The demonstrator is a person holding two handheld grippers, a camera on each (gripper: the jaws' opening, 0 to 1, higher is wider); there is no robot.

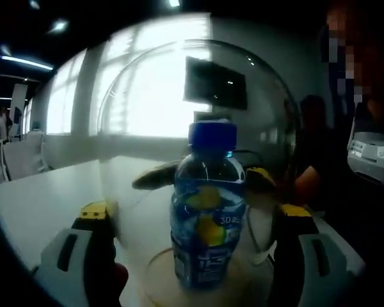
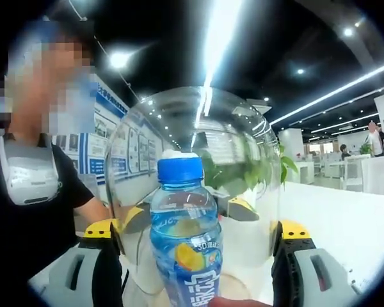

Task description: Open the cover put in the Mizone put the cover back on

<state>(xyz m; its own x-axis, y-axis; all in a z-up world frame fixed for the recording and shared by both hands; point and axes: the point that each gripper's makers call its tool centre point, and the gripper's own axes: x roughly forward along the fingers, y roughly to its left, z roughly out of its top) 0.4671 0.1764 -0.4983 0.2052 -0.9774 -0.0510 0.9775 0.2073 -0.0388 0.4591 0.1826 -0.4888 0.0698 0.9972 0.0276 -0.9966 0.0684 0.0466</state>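
The Mizone bottle point(image 1: 207, 217) stood upright, blue cap up, on a round base point(image 1: 155, 276) on the white bench point(image 1: 45, 198), directly ahead between the wide-spread jaws of the left hand-held gripper point(image 1: 198, 224). A clear dome cover point(image 1: 198, 128) stood over it. The right hand-held gripper point(image 2: 198, 233), jaws equally wide, flanked the dome's sides; contact could not be judged.
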